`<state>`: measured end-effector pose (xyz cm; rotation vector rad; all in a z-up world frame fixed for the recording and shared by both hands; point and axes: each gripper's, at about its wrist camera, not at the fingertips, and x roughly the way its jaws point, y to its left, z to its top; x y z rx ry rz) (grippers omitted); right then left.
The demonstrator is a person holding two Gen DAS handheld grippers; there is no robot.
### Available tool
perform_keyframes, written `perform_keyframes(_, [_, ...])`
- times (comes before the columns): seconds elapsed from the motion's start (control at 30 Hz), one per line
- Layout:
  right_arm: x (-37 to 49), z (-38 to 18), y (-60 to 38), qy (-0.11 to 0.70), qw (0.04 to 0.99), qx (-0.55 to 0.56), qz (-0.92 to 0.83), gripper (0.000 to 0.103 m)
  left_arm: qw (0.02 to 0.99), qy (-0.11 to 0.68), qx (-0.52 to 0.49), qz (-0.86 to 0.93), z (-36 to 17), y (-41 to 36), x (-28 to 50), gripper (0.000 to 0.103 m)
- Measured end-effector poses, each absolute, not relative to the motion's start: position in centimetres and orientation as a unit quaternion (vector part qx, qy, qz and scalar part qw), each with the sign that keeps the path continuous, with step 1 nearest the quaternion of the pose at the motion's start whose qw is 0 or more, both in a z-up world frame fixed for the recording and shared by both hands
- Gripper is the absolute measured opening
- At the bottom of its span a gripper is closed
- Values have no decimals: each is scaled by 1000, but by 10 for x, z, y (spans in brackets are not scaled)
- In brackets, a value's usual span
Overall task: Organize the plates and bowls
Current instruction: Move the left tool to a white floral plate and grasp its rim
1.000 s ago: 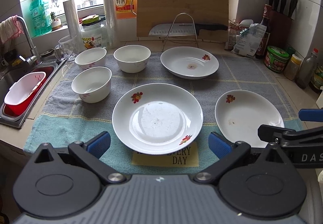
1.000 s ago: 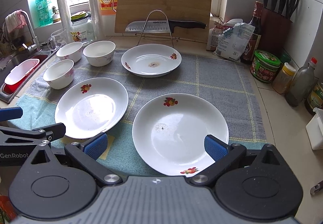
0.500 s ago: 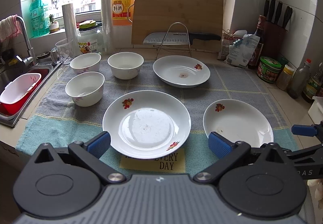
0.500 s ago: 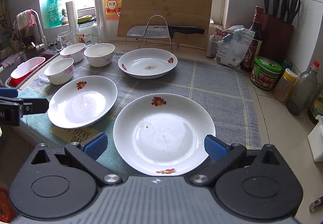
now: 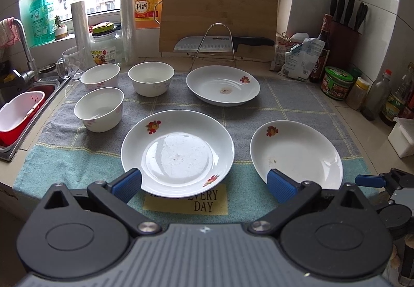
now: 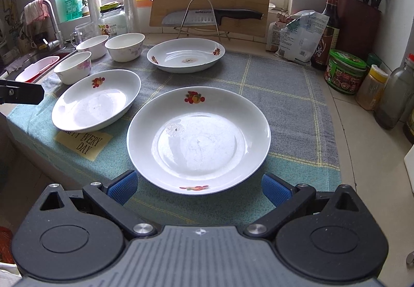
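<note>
Both grippers, left gripper (image 5: 204,184) and right gripper (image 6: 198,187), are hovering jaws apart before two plates (image 6: 198,141) near the towel (image 6: 284,85) edge, where a level rim grasp seems wisest.

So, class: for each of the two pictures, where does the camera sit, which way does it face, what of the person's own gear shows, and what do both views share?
Left wrist: on the left gripper, facing the window across the towel; centred on the middle plate; right gripper at the right edge.
Right wrist: on the right gripper, facing the same way; centred on the near right plate; part of the left gripper at the left edge.
Shared: three plates, three bowls, cutting board, knife.
</note>
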<state>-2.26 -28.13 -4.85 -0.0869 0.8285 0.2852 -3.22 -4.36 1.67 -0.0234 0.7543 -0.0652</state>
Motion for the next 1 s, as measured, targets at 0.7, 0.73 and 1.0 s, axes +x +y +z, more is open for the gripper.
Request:
perform_keyframes(0.7, [3, -98, -279, 413, 898, -53, 143, 103, 920, 388, -11, -49, 2, -40, -18, 102])
perform_keyframes(0.73, [5, -98, -279, 411, 899, -55, 144, 103, 919, 389, -8, -56, 1, -41, -14, 102])
perform_keyframes(1.0, [7, -103, -283, 389, 903, -77, 166, 103, 910, 389, 23, -139, -8, -62, 33, 102])
